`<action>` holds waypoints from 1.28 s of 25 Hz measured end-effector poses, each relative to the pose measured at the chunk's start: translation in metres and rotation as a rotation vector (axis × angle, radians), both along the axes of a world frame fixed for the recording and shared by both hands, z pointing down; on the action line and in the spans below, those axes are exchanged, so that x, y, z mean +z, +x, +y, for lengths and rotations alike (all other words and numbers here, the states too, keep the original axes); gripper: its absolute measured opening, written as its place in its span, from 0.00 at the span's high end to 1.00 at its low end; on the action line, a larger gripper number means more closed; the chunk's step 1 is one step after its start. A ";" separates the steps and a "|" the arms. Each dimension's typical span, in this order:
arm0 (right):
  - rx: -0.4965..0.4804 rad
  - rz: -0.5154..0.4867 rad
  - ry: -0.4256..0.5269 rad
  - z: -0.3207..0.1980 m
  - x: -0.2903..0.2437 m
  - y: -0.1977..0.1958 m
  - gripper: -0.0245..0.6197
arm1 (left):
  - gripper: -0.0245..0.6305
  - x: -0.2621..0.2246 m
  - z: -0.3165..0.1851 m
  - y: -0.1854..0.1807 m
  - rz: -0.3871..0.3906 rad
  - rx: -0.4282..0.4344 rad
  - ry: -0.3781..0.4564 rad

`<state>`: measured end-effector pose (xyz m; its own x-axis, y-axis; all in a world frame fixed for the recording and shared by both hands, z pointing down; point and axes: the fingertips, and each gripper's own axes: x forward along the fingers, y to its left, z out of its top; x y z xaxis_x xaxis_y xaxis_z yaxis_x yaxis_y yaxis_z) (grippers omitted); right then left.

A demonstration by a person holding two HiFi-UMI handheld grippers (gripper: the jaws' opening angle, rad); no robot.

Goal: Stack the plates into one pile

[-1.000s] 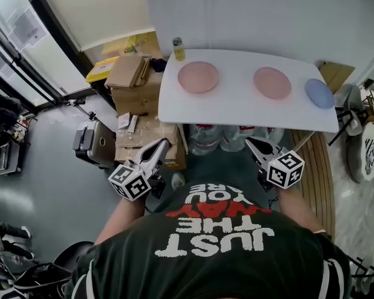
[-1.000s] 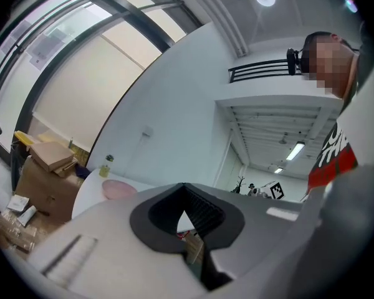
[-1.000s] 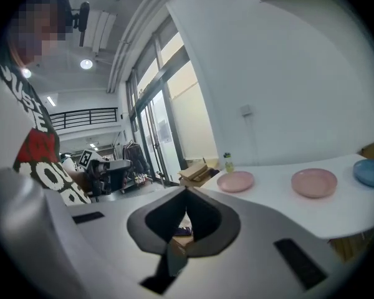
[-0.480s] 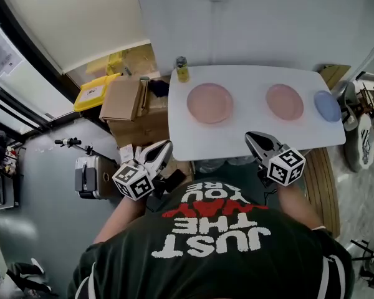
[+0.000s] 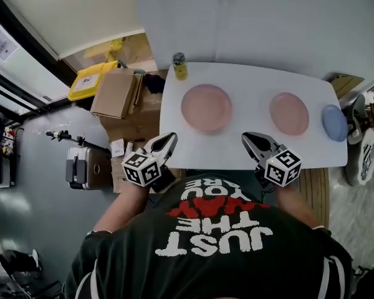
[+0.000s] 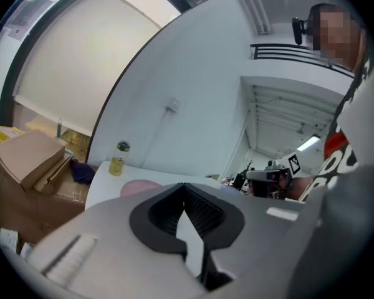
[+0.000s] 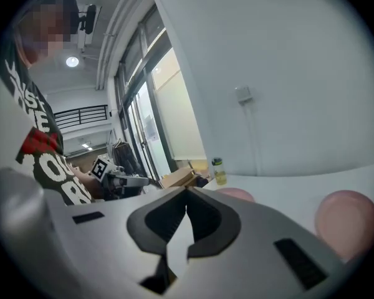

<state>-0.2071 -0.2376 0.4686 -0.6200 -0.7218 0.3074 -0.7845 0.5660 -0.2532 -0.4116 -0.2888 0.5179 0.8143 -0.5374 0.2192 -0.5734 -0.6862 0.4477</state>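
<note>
Holding the left gripper (image 5: 165,144) at the tabletop's (image 5: 249,83) near edge, fingers closed on nothing. Facing the large pink plate (image 5: 206,107) just beyond. Holding the right gripper (image 5: 252,139) likewise, fingers closed, empty. Leaving the small pink plate (image 5: 288,113) and blue plate (image 5: 335,123) lying apart, further right. Judging all three stiff, light, slick: pinching at a rim.

The person wears a dark green T-shirt (image 5: 212,257) with white and red block lettering and what look like white stripes at the shoulders. The left gripper (image 5: 169,139) and right gripper (image 5: 247,137) are pale grey, with black ribbed jaw linings and white cubes bearing black square markers.
</note>
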 end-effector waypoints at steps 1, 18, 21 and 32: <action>-0.022 0.004 -0.006 -0.004 0.003 0.004 0.95 | 0.96 0.014 -0.007 0.005 -0.017 -0.024 -0.039; -0.009 0.032 -0.077 -0.015 0.048 0.059 0.95 | 0.74 0.216 -0.117 0.043 -0.226 -0.293 -0.704; 0.019 0.033 -0.095 -0.006 0.053 0.072 0.95 | 0.74 0.229 -0.119 0.046 -0.284 -0.313 -0.731; 0.147 0.053 -0.118 0.017 0.061 0.100 0.95 | 0.93 0.227 -0.131 0.069 0.005 -0.367 -0.923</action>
